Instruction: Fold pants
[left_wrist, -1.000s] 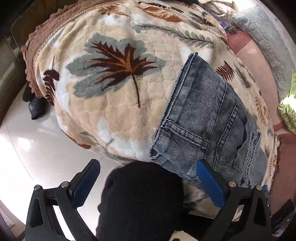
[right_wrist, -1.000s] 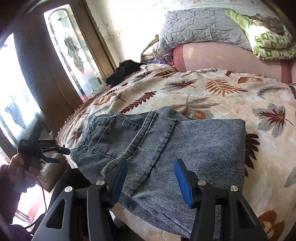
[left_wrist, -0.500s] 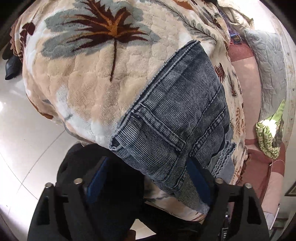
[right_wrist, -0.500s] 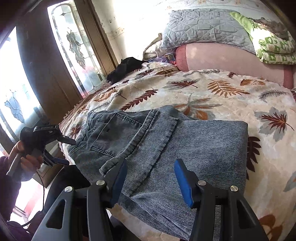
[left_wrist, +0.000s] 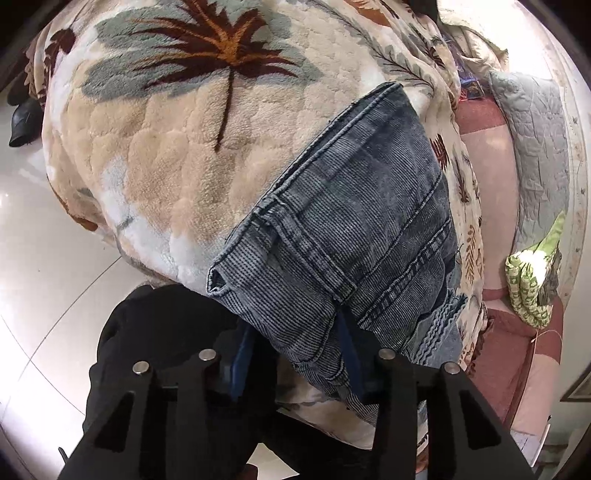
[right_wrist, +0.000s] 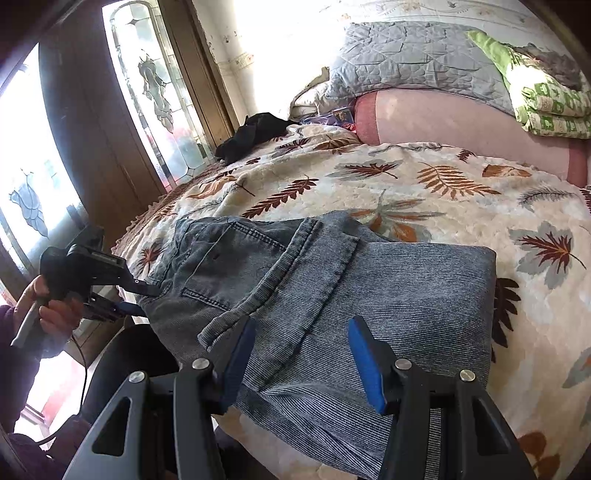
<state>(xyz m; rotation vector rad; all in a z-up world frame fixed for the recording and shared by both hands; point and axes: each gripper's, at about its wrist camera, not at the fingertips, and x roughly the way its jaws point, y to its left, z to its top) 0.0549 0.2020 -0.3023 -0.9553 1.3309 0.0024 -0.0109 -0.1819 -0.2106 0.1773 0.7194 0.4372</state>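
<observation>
Folded blue-grey denim pants (right_wrist: 351, 295) lie on a leaf-patterned blanket (right_wrist: 424, 184) near the bed's front edge. In the left wrist view the pants' waistband end (left_wrist: 343, 236) hangs over the blanket edge. My left gripper (left_wrist: 295, 354) straddles that end, with cloth between its blue pads, which stand apart. It also shows in the right wrist view (right_wrist: 136, 299), held in a hand at the pants' left end. My right gripper (right_wrist: 303, 358) is open just above the folded leg part near the front edge.
A pink headboard cushion (right_wrist: 461, 118), a grey quilted pillow (right_wrist: 413, 59) and a green patterned quilt (right_wrist: 546, 99) lie at the back. Black clothing (right_wrist: 255, 133) sits at the far left of the bed. Glass doors (right_wrist: 155, 92) stand on the left. Shiny tiled floor (left_wrist: 48, 288) lies below.
My left gripper has moved forward onto the pants' waistband end and its fingers have narrowed around the cloth. My right gripper has barely moved.
</observation>
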